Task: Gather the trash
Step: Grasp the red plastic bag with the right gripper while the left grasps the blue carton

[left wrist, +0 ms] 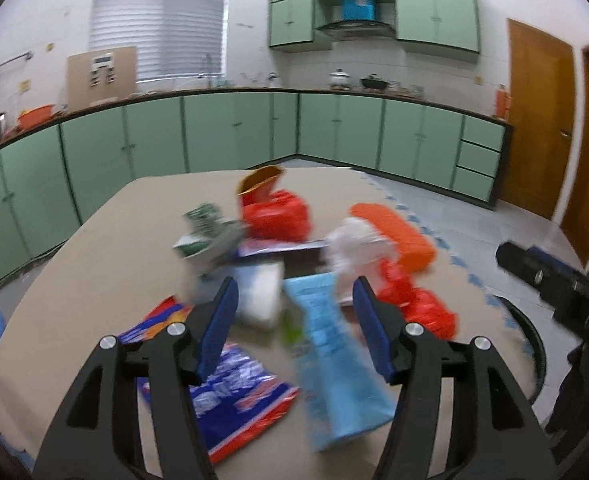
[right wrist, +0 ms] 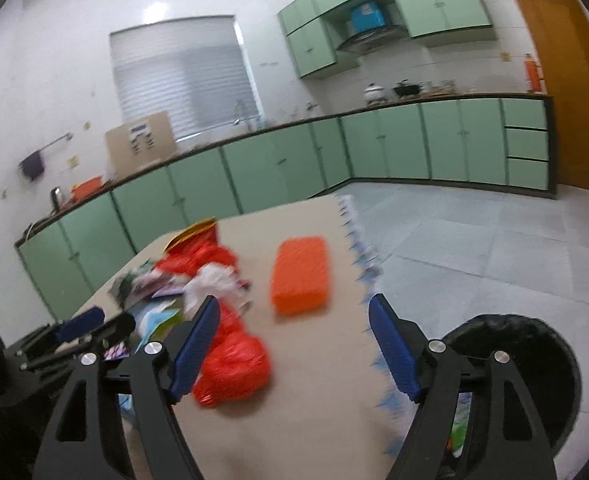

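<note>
Above a tan-topped table (left wrist: 94, 264) strewn with trash, the left gripper (left wrist: 294, 308) hangs with its blue-padded jaws spread wide and nothing held between them. Directly beneath and ahead of its fingers lies a light blue packet (left wrist: 334, 364), with a white packet (left wrist: 260, 296) just beyond the left finger and a blue-and-red foil wrapper (left wrist: 234, 388) under it. Farther ahead sit a red plastic bag (left wrist: 276, 218), a green-and-white carton (left wrist: 202, 232) and a crumpled white bag (left wrist: 358, 244), the pile blurred. To the right of the fingers rests an orange block (left wrist: 398, 232), with a second red bag (left wrist: 418, 304) near the right finger. The right gripper (right wrist: 294, 328) is likewise wide open and empty, poised over the table's right edge; the red bag (right wrist: 234, 364) lies beside its left finger, the orange block (right wrist: 300, 280) ahead between the fingers, and a black bin (right wrist: 550, 364) stands below to its right.
</note>
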A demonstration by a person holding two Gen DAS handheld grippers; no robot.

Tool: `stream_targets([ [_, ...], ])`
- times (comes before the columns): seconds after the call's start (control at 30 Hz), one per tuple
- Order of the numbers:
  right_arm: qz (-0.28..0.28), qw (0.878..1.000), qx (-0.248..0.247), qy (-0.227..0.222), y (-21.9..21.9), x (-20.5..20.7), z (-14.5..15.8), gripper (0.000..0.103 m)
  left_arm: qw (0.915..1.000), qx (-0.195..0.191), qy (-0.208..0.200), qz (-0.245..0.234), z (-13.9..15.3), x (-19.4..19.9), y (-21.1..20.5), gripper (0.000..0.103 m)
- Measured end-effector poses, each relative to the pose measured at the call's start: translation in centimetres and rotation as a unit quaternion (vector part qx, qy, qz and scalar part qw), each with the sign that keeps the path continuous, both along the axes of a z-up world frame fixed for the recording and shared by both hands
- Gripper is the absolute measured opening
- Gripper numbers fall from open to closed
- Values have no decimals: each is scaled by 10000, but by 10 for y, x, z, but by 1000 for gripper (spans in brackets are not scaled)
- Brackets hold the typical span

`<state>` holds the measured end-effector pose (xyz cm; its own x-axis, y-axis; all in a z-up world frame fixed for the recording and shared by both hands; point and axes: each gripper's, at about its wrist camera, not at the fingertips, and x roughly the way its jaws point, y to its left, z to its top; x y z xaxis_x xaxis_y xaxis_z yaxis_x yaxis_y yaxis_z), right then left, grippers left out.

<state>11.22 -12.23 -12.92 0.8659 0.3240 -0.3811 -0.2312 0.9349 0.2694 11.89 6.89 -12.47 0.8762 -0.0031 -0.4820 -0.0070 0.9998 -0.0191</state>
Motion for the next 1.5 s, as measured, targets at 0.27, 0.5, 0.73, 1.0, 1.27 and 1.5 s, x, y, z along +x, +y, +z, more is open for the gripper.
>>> stream_targets([
  [0.27, 389, 9984, -416, 65, 48, 9, -18, 75, 9994, -125, -30, 321, -7, -10, 30, 58],
  [0.5, 428, 9971, -530, 345, 54, 22, -32, 75, 9994, -193, 17, 290, -15, -14, 35, 59],
  [0.73, 787, 9936, -512, 627, 58, 27, -40, 46, 9993, -251, 117, 246, -15, -11, 31, 61],
  [1.0, 442, 9969, -509, 405, 36, 16, -20, 44, 9992, -351, 207, 47, -18, -9, 10, 70],
  [1.27, 155, 9982, -493, 297, 8, 9, -9, 44, 9985, -235, 495, -75, -32, 1, -19, 70],
  [1.5, 50, 9983, -486, 307, -3, 11, -9, 44, 9969, -232, 751, 21, -47, 6, -28, 46],
])
